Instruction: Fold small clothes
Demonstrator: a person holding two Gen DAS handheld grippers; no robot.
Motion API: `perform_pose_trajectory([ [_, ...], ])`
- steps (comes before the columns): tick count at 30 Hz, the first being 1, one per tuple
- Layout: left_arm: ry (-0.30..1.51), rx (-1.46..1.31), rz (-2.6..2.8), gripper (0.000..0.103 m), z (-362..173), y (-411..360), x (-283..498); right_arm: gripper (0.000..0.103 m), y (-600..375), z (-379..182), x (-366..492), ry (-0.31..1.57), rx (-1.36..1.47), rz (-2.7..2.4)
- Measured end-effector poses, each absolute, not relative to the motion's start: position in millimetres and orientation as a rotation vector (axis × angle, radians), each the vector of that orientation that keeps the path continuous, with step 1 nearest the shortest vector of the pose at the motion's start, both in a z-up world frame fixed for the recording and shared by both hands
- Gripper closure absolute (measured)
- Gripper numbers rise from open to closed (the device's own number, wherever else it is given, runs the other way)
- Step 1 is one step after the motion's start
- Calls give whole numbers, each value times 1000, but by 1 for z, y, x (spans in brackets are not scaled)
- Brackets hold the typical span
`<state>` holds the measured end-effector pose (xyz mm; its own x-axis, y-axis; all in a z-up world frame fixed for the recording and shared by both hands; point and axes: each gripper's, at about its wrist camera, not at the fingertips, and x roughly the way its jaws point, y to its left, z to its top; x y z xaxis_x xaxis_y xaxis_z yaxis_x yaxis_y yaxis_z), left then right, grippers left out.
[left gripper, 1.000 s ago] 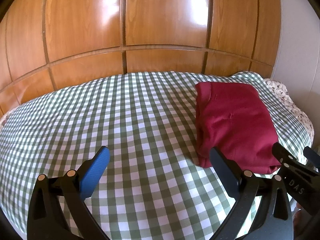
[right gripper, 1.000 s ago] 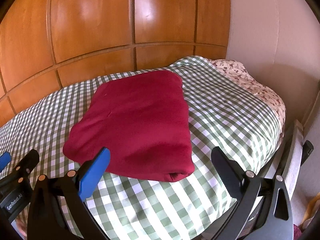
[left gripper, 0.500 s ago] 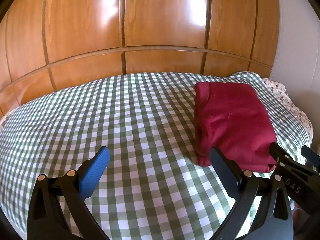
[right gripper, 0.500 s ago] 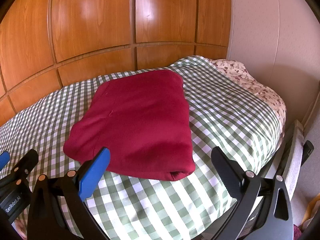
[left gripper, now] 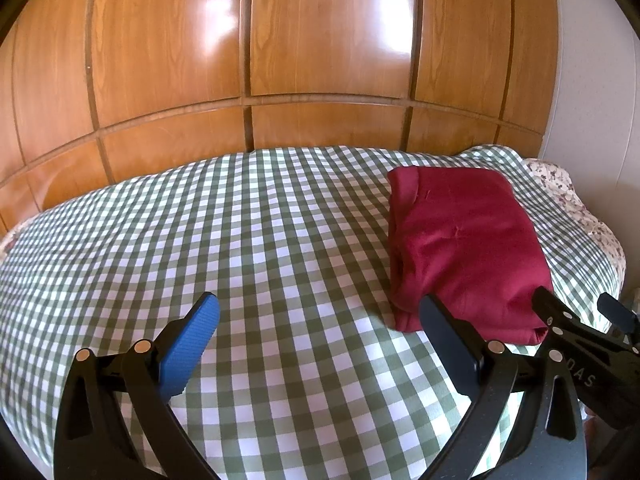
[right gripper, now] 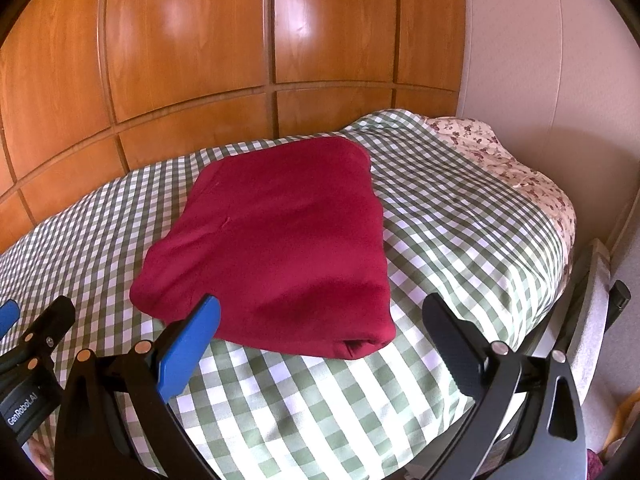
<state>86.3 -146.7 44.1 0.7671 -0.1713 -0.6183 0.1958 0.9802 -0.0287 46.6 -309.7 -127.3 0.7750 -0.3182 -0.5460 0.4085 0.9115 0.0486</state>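
A dark red garment (left gripper: 464,248) (right gripper: 276,236) lies folded into a thick rectangle on the green-and-white checked bed cover (left gripper: 240,248) (right gripper: 460,216), toward its right side. My left gripper (left gripper: 320,316) hovers open over bare checked cloth, left of the garment's near edge, holding nothing. Just short of the garment's near edge, my right gripper (right gripper: 320,316) is open too and empty. Each gripper's tip shows at the side of the other's view: the right gripper (left gripper: 584,308) at the right edge of the left wrist view, the left gripper (right gripper: 36,312) at the left edge of the right wrist view.
A glossy wooden panelled wall (left gripper: 320,60) runs along the far side of the bed. A floral pillow (right gripper: 500,160) sits at the bed's right end by a pale wall (right gripper: 560,60). The bed's near right corner drops off beside a grey frame (right gripper: 592,292).
Both grippers have drawn back and risen slightly from the folded garment; it sits a little farther away in both views. Neither gripper changed its opening.
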Motion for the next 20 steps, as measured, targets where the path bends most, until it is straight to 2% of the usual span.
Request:
perform_pose_trajectory([
  [13, 700, 14, -197, 4, 40, -144, 91, 2, -317, -123, 46, 537, 200, -370],
  [20, 794, 4, -117, 4, 13, -131, 113, 2, -379, -107, 62, 504, 300, -437],
])
